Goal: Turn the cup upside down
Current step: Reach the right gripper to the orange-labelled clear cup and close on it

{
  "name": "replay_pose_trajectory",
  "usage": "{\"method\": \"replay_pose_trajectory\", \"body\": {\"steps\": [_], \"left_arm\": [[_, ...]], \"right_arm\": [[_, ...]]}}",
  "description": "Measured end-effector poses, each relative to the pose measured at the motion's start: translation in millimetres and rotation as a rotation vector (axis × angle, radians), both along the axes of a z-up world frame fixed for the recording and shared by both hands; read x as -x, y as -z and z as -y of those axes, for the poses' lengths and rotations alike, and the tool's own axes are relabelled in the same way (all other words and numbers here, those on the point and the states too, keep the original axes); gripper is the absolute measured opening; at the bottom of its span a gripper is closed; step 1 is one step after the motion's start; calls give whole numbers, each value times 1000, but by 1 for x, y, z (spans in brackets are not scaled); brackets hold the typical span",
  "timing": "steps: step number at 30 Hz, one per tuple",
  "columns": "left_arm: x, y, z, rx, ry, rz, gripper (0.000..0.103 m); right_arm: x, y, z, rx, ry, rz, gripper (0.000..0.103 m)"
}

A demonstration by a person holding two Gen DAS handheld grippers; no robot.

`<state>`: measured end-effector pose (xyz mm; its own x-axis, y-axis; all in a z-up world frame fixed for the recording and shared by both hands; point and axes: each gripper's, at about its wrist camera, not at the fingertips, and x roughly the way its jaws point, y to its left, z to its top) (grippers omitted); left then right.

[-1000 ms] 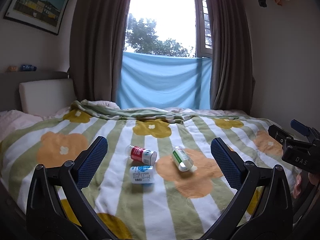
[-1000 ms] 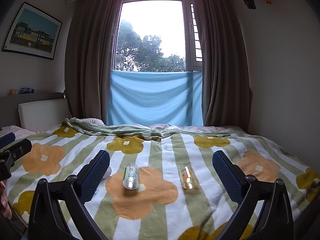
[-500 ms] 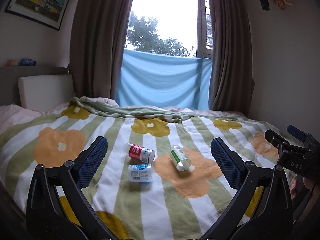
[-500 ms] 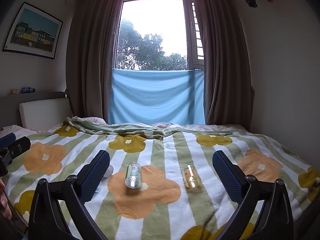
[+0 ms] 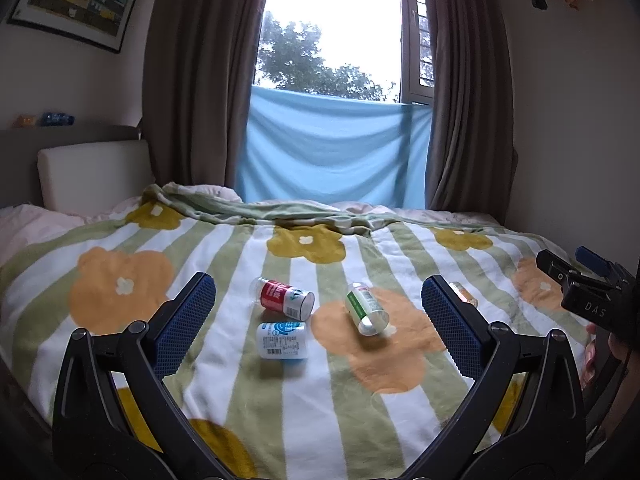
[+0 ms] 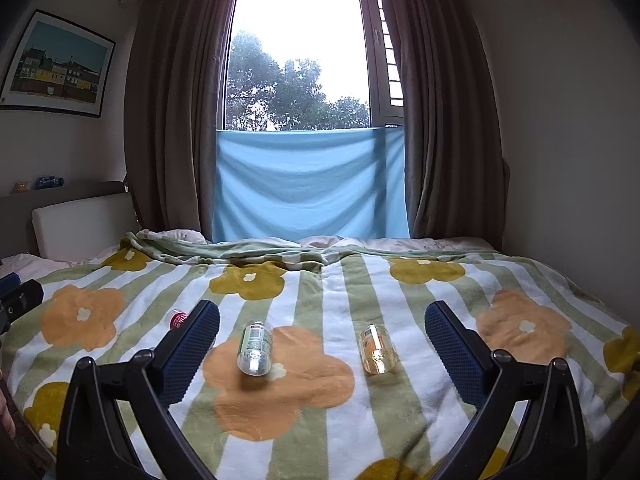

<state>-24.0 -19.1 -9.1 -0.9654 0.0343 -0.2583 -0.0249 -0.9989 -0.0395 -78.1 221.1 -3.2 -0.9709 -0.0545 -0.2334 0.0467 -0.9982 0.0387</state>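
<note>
Several small cups lie on their sides on the flowered blanket [image 5: 120, 288]. In the left wrist view there are a red-labelled cup [image 5: 285, 297], a blue-and-white cup [image 5: 283, 340] in front of it, a green-labelled cup [image 5: 366, 309] to the right and an orange cup [image 5: 463, 294] half hidden behind the right finger. In the right wrist view the green cup [image 6: 255, 347] and orange cup [image 6: 376, 349] lie between the fingers; the red cup [image 6: 178, 318] peeks out at the left finger. My left gripper [image 5: 318, 324] and right gripper [image 6: 322, 348] are open, empty and short of the cups.
The bed [image 6: 520, 280] fills the room's width. A folded blanket edge [image 5: 248, 208] lies at the back under the window with a blue cloth [image 5: 332, 148]. A white headboard cushion [image 5: 92, 172] stands at the left. The right gripper's body [image 5: 588, 292] shows at the right edge.
Both grippers have edged slightly forward and tilted, so the cups sit a little differently in view. The cups have not moved and both grippers stay open.
</note>
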Motion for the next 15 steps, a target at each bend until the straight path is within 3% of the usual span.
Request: {"method": "replay_pose_trajectory", "body": {"steps": [4,10,15], "left_arm": [[11,4,0,1,-16,31,103],[32,15,2,39,-57,84,103],[45,24,7,40,-78,114,103]], "right_arm": [[43,5,-37,83,-23,121,103],[140,32,-90,104,-8,349,103],[222,68,-110,93,-30,522,103]]}}
